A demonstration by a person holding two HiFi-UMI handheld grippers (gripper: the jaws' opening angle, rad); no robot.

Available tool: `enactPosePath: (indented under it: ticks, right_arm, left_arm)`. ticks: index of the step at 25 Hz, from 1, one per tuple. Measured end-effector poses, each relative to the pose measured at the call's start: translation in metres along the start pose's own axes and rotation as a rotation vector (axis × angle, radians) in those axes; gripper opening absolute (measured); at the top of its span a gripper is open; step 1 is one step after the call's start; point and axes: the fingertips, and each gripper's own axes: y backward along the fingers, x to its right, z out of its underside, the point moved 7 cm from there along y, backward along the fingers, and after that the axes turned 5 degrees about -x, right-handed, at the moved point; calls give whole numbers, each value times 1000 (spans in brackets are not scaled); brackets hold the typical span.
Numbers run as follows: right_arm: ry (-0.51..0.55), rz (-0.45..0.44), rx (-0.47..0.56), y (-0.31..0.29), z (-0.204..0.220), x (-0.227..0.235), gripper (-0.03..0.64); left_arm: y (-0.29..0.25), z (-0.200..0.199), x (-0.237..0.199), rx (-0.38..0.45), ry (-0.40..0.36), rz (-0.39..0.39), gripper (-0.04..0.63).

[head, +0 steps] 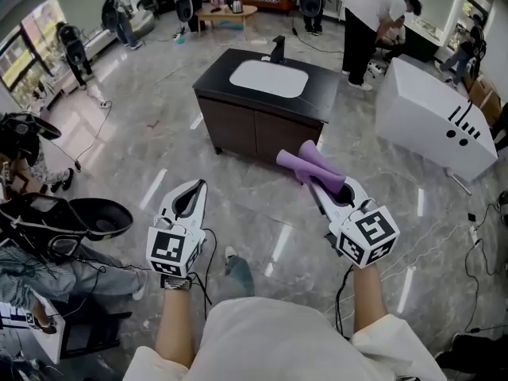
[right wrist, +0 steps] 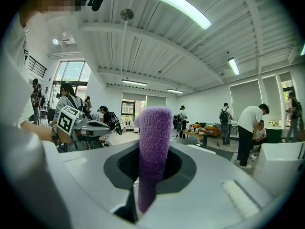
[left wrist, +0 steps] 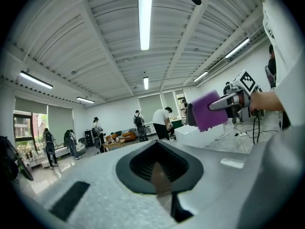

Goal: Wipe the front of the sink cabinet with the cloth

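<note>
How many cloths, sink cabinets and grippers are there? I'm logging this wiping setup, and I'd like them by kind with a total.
Cloth: 1
Sink cabinet: 1
Grippers: 2 (left gripper, right gripper)
Total: 4

Head view down on sink cabinet (head: 262, 125), gripper views upward, sharing ceiling (left wrist: 86, 46)
</note>
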Motion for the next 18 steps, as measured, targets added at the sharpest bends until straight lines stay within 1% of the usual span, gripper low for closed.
enactPosePath:
  ticks: [5, 11, 18]
  right_arm:
    - [1, -5, 8, -65, -15, 6, 45]
    - [-2, -10, 7, -142, -35, 20, 44]
    - [-10, -19, -7, -216, -57, 25, 46]
  left_arm:
    - [-29, 10, -56, 2, 8, -3, 2]
    - [-68, 13, -124, -4, 3, 1, 3]
    - [-98, 10, -194, -3, 7, -6, 3]
